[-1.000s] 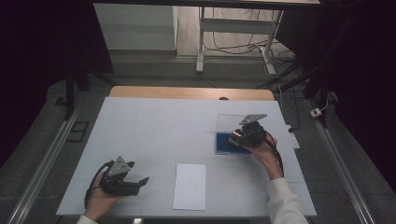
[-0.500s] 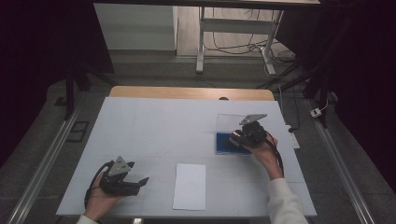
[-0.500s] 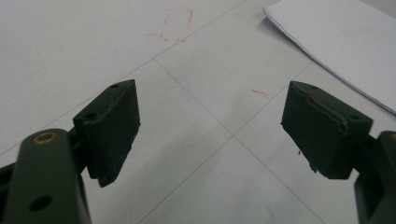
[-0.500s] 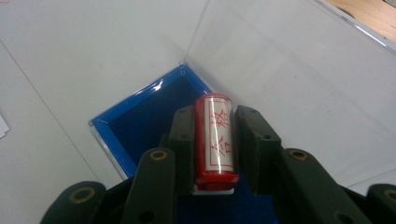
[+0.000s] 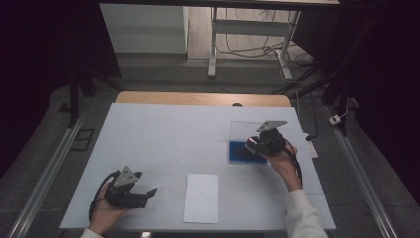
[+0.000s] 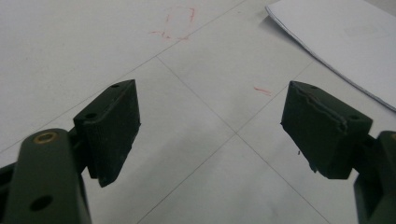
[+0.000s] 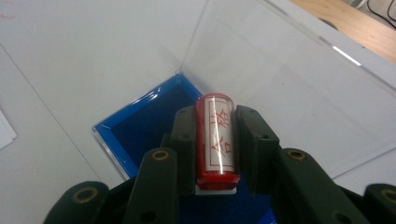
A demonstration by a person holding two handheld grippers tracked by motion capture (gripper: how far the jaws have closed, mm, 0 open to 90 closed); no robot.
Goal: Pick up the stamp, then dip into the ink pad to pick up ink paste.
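My right gripper (image 7: 216, 116) is shut on a red cylindrical stamp (image 7: 217, 140) with red characters on a white label. It hovers over an open blue ink pad box (image 7: 140, 126), whose clear lid (image 7: 280, 70) stands raised behind it. In the high view, the right gripper (image 5: 252, 145) is at the right side of the table over the blue pad (image 5: 240, 153). My left gripper (image 5: 148, 193) rests near the front left of the table. Its jaws are wide open with nothing between them, above bare table (image 6: 210, 126).
A white sheet of paper (image 5: 201, 197) lies at the front middle of the white table (image 5: 163, 134), just right of the left gripper; its corner (image 6: 345, 42) appears in the left gripper view. Faint red marks (image 6: 180, 18) are on the tabletop.
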